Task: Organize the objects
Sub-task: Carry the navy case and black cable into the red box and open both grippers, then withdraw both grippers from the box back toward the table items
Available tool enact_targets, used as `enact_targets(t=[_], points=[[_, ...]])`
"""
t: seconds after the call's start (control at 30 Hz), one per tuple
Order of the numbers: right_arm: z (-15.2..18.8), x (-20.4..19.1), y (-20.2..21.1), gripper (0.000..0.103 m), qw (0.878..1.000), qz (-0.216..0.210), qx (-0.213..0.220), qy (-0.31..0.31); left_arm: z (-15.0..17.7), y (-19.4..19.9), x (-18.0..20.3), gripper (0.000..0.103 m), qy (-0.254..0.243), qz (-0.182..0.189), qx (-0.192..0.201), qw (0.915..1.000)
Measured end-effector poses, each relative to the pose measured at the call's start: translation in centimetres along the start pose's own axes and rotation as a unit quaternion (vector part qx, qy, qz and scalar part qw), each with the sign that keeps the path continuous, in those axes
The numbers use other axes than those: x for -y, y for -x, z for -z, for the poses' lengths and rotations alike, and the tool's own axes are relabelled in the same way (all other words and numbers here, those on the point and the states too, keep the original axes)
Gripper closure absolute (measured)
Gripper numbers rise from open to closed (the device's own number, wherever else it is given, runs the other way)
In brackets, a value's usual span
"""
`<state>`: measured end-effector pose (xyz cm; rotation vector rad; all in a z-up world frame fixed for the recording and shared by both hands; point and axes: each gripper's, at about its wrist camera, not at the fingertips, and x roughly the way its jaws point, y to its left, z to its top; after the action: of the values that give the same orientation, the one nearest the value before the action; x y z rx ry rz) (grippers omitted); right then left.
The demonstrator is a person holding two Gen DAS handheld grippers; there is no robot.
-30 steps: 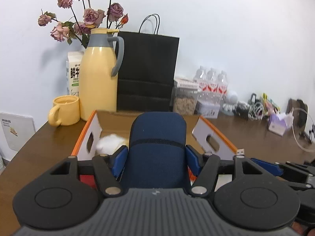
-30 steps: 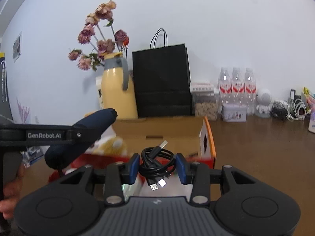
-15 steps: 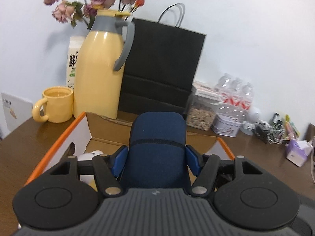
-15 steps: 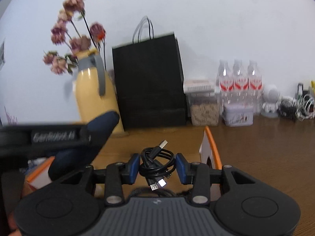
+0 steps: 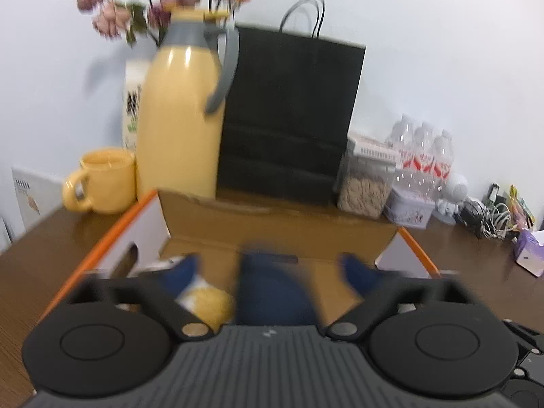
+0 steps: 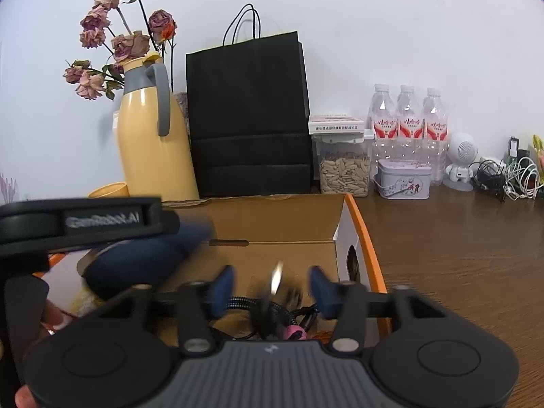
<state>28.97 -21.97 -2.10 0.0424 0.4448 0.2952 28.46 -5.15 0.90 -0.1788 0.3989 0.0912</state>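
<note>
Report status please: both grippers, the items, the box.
Left gripper just opened, blue case loose over cardboard box. Right gripper just opened, cable dropping in. Nothing blocking.

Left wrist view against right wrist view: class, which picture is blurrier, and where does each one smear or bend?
Left wrist view: blurred nearly all over, with the flowers and dark blue case smeared. Right wrist view: background sharp, bottle labels crisp, blur only on the cable near the right gripper. Both bend at the edges, fisheye style.
</note>
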Motion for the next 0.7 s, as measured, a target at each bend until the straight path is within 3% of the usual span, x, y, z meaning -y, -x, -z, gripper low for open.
enact_targets(t=[0.03, 0.1, 0.7], points=[[0.0, 0.0, 0.2, 0.011, 1.0, 0.002, 0.007, 0.0, 0.1, 0.4, 0.0, 0.0, -0.001, 0.0, 0.014, 0.9999], [0.0, 0.0, 0.5, 0.003, 1.0, 0.009, 0.018, 0.001, 0.1, 0.8, 0.0, 0.0, -0.002, 0.0, 0.016, 0.9999], [-0.2, 0.4, 1.8, 0.0, 0.999, 0.009, 0.035, -0.008, -0.3, 3.0, 0.1, 0.0, 0.004, 0.018, 0.034, 0.9993]])
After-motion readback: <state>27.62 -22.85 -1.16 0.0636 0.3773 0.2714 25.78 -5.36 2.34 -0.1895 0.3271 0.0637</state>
